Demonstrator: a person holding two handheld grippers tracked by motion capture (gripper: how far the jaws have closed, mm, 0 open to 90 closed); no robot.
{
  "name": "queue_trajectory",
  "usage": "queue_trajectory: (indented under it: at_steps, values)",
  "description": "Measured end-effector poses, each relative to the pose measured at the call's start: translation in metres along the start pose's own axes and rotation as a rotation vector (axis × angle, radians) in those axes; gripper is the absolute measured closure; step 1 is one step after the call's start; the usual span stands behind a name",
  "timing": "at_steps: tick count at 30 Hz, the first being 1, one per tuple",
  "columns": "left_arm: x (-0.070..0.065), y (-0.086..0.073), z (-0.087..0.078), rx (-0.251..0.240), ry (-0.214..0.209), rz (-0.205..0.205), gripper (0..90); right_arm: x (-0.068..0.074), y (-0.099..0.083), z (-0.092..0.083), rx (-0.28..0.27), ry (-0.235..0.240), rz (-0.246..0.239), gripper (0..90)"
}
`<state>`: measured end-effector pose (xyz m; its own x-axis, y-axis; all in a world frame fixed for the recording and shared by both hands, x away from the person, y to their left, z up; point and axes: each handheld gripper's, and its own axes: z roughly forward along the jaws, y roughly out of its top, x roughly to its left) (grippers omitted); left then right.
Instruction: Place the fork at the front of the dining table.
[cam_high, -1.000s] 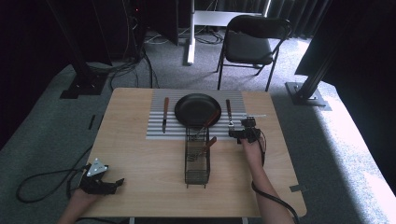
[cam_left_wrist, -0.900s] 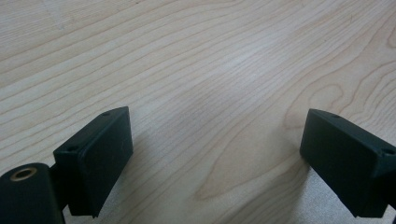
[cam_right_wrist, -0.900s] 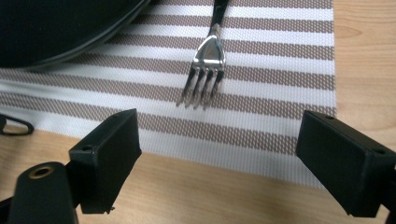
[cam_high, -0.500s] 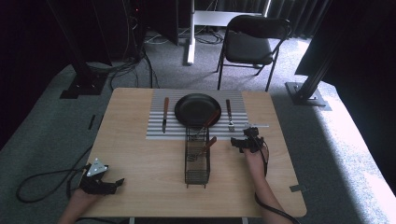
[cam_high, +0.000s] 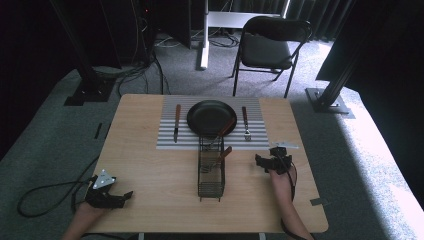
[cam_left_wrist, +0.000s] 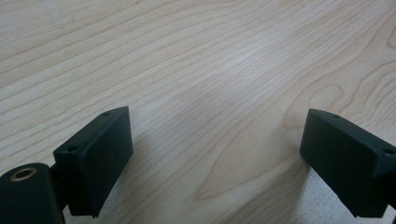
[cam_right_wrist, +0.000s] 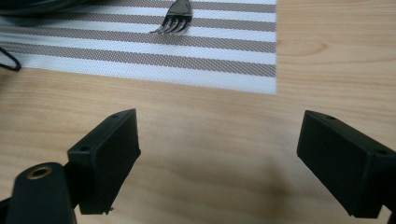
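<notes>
A: Item one, the carrier?

B: Wooden table (cam_high: 150, 165), pale grain. A striped placemat (cam_high: 165, 140) lies at the middle of its far edge.

A: On the placemat?

B: Black frying pan (cam_high: 211, 117) at the centre. Knife (cam_high: 176, 122) with a brown handle along the mat's left side, blade toward the near edge. Fork (cam_high: 245, 123) with a brown handle along the mat's right side, tines toward the near edge; the right gripper view catches those tines (cam_right_wrist: 173, 23) on the stripes.

A: Below the mat?

B: Black wire basket (cam_high: 211, 170), long and narrow, running from the mat's near edge toward the table's near edge, about mid-width. Two brown-handled utensils (cam_high: 224, 152) lean out of its far end, one handle reaching over the pan's rim. What kind they are cannot be told.

A: Left gripper?

B: Left gripper (cam_high: 122, 196), at the table's near left corner, held in a hand, grey plate on top, cable trailing off the left edge. Its own view shows the jaws spread wide over bare wood, nothing between them.

A: Right gripper?

B: Right gripper (cam_high: 260, 161), near the right edge, just right of the basket and apart from it, pointing left. Jaws spread wide over bare wood close to the mat's near right corner, gripping nothing.
</notes>
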<state>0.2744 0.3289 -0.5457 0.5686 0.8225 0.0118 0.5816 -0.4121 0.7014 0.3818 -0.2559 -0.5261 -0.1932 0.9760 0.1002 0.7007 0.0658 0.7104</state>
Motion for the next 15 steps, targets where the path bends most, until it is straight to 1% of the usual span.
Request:
queue_trajectory:
  at_steps: [3,5,7,9,12,15]
  values:
    - [0.000,0.000,0.000,0.000,0.000,0.000,9.2,-0.004,-0.010,-0.009,-0.008,-0.008,-0.005,12.3]
    - [0.000,0.000,0.000,0.000,0.000,0.000,9.2,-0.006,-0.015,-0.012,-0.004,-0.026,-0.010,12.3]
    - [0.000,0.000,0.000,0.000,0.000,0.000,9.2,-0.008,-0.020,-0.015,-0.016,-0.026,0.000,12.3]
    - [0.000,0.000,0.000,0.000,0.000,0.000,9.2,-0.010,-0.027,-0.018,-0.011,-0.030,-0.004,12.3]
    - [0.000,0.000,0.000,0.000,0.000,0.000,9.2,-0.012,-0.034,-0.022,-0.012,-0.048,-0.027,12.3]
    - [0.000,0.000,0.000,0.000,0.000,0.000,9.2,-0.014,-0.040,-0.026,-0.023,-0.076,-0.041,12.3]
